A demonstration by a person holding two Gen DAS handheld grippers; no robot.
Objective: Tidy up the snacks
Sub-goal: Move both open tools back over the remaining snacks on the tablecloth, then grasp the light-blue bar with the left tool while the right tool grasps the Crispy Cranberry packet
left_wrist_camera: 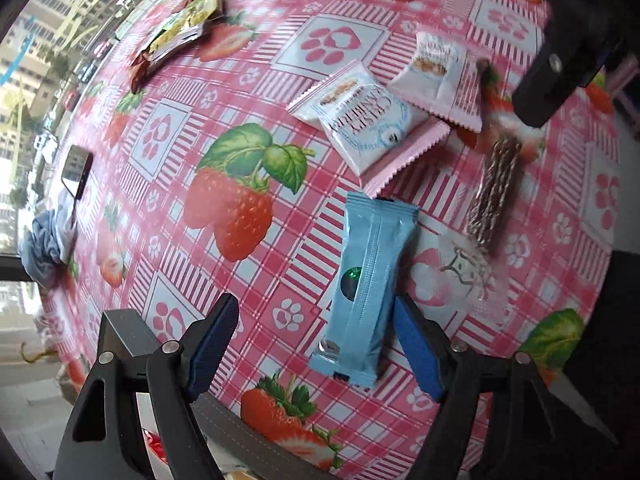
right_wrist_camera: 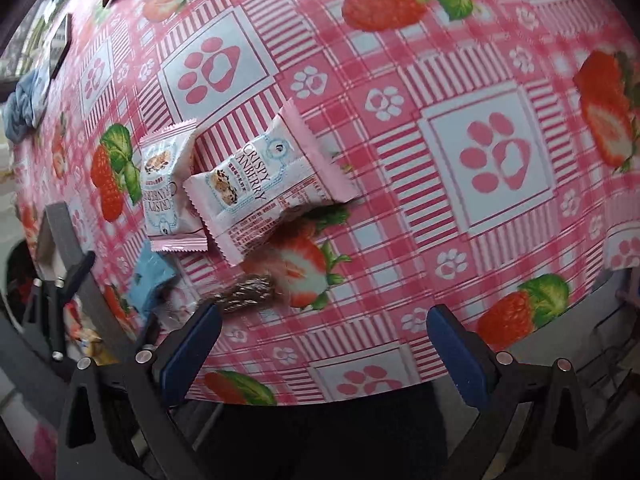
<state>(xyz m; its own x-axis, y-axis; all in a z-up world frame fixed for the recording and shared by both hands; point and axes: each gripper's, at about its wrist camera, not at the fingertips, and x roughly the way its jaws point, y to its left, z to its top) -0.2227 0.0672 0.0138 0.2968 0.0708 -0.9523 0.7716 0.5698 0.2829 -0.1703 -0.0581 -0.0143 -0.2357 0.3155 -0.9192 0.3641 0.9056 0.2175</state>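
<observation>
A light blue snack packet (left_wrist_camera: 368, 288) lies on the strawberry tablecloth just ahead of my open left gripper (left_wrist_camera: 316, 322), close to its right finger. Beyond it lie two pink-and-white Crispy Cranberry packets (left_wrist_camera: 370, 122) (left_wrist_camera: 438, 70) and a brown bar in a clear wrapper (left_wrist_camera: 496, 188). In the right wrist view the same cranberry packets (right_wrist_camera: 260, 188) (right_wrist_camera: 164, 188), the brown bar (right_wrist_camera: 248, 294) and a corner of the blue packet (right_wrist_camera: 150, 280) lie to the left of my open, empty right gripper (right_wrist_camera: 324, 338). The right gripper also shows in the left wrist view (left_wrist_camera: 556, 76).
A pile of yellow and brown snack packets (left_wrist_camera: 184, 28) lies at the table's far left. A dark phone-like object (left_wrist_camera: 76, 170) and a blue cloth (left_wrist_camera: 44, 244) sit near the left edge. The table's near edge (right_wrist_camera: 360, 394) runs below my right gripper.
</observation>
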